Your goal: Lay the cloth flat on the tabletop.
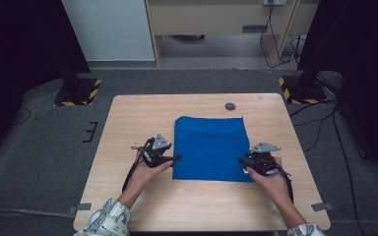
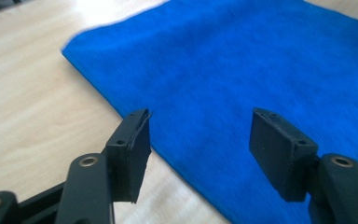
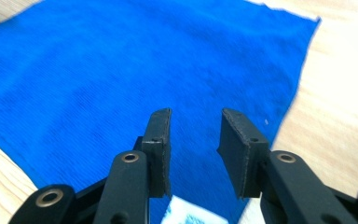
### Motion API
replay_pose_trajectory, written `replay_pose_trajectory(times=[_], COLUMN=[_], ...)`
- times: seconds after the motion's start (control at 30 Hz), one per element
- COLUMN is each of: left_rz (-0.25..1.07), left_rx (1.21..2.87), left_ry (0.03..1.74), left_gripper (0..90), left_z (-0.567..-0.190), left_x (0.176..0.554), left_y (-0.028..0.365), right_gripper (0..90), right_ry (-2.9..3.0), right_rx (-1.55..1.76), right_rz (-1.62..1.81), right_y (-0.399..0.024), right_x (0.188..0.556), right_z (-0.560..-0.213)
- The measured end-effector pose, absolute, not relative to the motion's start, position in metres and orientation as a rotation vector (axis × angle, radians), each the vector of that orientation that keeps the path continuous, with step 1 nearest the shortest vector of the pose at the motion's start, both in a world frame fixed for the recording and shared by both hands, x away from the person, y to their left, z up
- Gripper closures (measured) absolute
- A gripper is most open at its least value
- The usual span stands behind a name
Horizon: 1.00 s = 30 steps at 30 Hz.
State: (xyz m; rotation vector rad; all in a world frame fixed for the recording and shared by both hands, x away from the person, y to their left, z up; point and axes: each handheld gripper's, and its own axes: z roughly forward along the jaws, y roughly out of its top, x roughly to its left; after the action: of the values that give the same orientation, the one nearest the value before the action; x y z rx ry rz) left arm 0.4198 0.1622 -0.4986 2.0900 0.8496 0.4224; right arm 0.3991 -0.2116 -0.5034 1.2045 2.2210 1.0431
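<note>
A blue cloth (image 1: 209, 147) lies flat in the middle of the wooden table (image 1: 142, 113). My left gripper (image 1: 177, 158) is low at the cloth's left edge near its front corner. In the left gripper view the cloth (image 2: 242, 70) runs under the left gripper (image 2: 200, 140), whose jaws stand wide apart with nothing between them. My right gripper (image 1: 242, 161) is at the cloth's front right corner. In the right gripper view the right gripper (image 3: 196, 140) hovers over the cloth (image 3: 121, 70) near its edge, jaws apart and empty.
A small dark round disc (image 1: 230, 106) sits in the tabletop behind the cloth. Two black stands with yellow-striped bases (image 1: 76, 91) (image 1: 300, 91) flank the table's far corners. Cables (image 1: 325, 123) trail over the floor at right.
</note>
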Motion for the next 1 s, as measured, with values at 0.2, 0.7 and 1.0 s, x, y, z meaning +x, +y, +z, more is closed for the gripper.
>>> replay_pose_trajectory(times=[0.2,0.7,1.0], left_rz=[0.381,0.322,0.273], left_rx=[2.136,2.230,2.253], left_ry=[0.827,0.805,0.781], left_gripper=[37.9,43.2,76.6], left_z=[-0.508,-0.529,-0.525], left_x=[0.406,0.394,0.388], left_y=[0.162,0.160,0.154], right_gripper=[62.9,59.1,85.3], right_ry=[2.228,2.281,2.322], right_rx=[1.215,1.336,1.324], right_rz=[1.020,0.898,0.958], right_y=[-0.215,-0.229,-0.227], right_x=[0.393,0.395,0.393], right_z=[-0.505,-0.524,-0.524])
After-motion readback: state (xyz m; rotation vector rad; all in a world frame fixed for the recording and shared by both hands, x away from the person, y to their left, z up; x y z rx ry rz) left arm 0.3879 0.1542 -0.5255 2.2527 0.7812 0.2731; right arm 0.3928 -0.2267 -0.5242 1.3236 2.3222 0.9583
